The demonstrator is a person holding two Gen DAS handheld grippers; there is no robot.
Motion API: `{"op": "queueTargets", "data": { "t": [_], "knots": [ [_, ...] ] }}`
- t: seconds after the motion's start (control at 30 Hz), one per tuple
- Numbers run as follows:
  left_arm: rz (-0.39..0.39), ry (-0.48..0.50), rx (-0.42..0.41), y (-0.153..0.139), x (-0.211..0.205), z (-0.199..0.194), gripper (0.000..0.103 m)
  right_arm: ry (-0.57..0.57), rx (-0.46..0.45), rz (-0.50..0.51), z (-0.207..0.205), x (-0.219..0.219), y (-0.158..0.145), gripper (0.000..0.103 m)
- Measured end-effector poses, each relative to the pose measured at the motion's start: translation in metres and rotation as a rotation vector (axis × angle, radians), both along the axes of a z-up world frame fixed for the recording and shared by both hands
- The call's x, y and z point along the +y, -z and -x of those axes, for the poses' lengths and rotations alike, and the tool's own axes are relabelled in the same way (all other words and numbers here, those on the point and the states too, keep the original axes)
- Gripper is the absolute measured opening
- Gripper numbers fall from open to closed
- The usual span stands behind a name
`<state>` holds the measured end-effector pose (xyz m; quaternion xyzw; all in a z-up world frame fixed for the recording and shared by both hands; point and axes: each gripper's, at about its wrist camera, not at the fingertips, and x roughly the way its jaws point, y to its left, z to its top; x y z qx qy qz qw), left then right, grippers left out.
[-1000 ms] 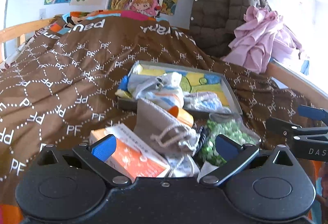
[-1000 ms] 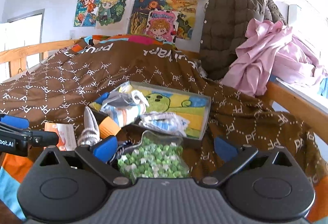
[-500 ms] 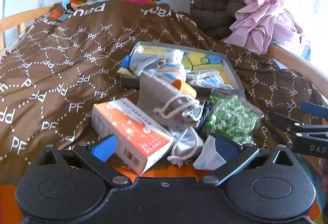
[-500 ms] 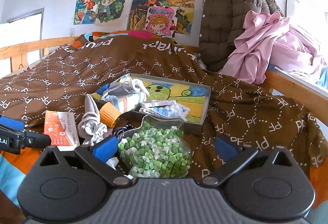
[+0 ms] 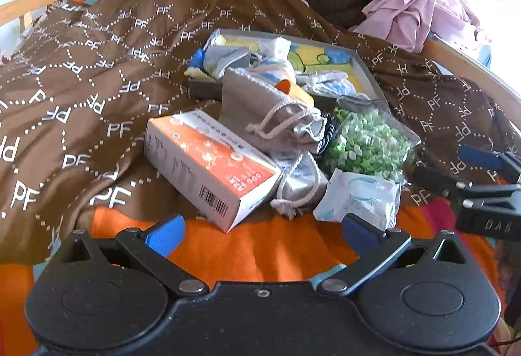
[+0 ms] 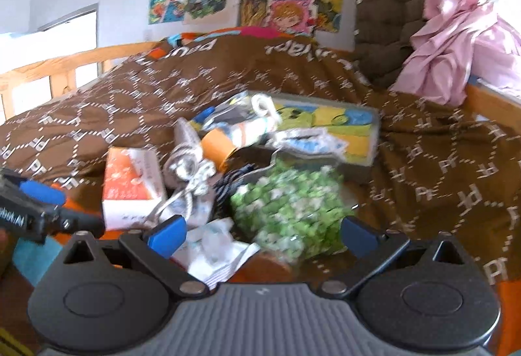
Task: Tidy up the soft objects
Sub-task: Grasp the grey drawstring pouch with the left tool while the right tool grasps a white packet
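A pile of soft items lies on the bed: a grey drawstring pouch (image 5: 263,108), a smaller pouch (image 5: 301,183), a clear bag of green pieces (image 5: 368,144) and a white packet (image 5: 361,199). An orange and white box (image 5: 208,167) lies beside them. Behind is a grey tray (image 5: 364,69) with several cloth items. My left gripper (image 5: 260,230) is open and empty, just in front of the pile. My right gripper (image 6: 260,230) is open and empty, close over the green bag (image 6: 286,203) and white packet (image 6: 211,245). Each gripper shows at the edge of the other's view.
The brown patterned blanket (image 5: 81,79) covers the bed, with an orange sheet (image 5: 260,251) at the front. A brown quilted jacket (image 6: 397,7) and pink clothes (image 6: 456,46) hang at the back right. A wooden bed rail (image 6: 49,69) runs along the left.
Both grippers have drawn back and tilted down, so more of the pile and the orange sheet shows. Both stay open and empty. The right wrist view is now blurred by motion.
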<state>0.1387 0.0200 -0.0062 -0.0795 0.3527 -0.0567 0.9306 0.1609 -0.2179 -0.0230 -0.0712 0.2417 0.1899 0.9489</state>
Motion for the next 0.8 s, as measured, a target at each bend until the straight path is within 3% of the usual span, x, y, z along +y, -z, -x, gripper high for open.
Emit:
{"op": "queueTargets", "data": {
  "t": [0.17, 0.43, 0.67, 0.8],
  "knots": [
    [-0.014, -0.004, 0.009, -0.002, -0.002, -0.005, 0.102, -0.068, 0.050, 0.020, -0.001, 0.011, 0.011, 0.103],
    [-0.093, 0.036, -0.008, -0.008, -0.019, -0.022, 0.102, -0.129, 0.045, 0.099, -0.001, 0.027, 0.025, 0.103],
    [-0.187, 0.123, 0.074, -0.022, -0.028, -0.050, 0.102, -0.143, 0.010, 0.148, -0.005, 0.033, 0.031, 0.103],
    [-0.310, 0.207, 0.148, -0.045, -0.036, -0.071, 0.102, -0.164, -0.008, 0.169, -0.007, 0.035, 0.033, 0.103]
  ]
}}
